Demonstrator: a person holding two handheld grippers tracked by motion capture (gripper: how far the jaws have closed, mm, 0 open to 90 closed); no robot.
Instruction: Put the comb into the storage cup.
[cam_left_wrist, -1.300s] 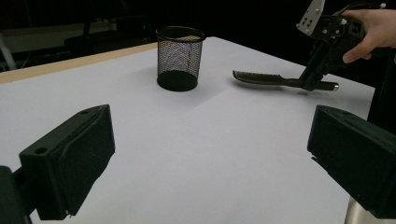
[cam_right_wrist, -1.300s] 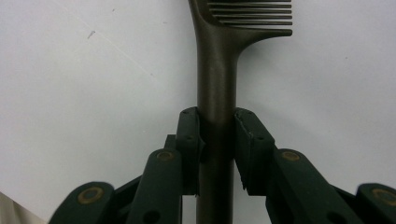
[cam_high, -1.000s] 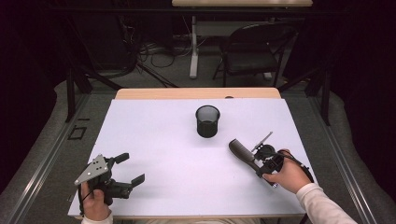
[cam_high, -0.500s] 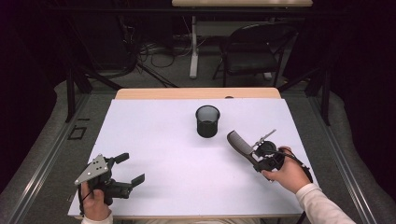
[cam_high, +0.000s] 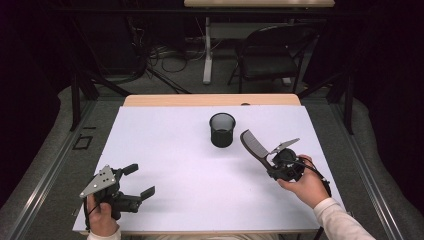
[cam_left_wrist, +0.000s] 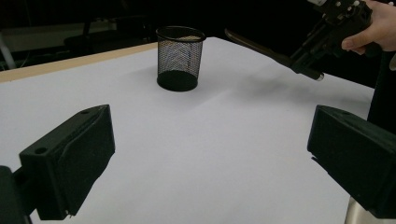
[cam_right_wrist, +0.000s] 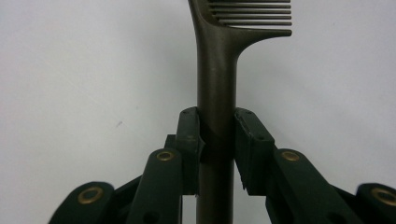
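We see the right gripper (cam_high: 272, 162) clamped on a dark comb (cam_high: 252, 144) angled toward the mesh cup (cam_high: 222, 130), while the left gripper (cam_high: 139, 181), jaws apart, rests on the white table (cam_high: 170, 150).

You held a dark brown comb (cam_right_wrist: 217, 70) between the black jaws of your right gripper (cam_right_wrist: 217, 149), and your left gripper (cam_high: 131, 181) was black too, with a grey plate on top. The mesh cup (cam_high: 222, 129) was black with a fine wire grid pattern. The table (cam_high: 165, 150) was plain white, with a pale wood strip along its far edge.
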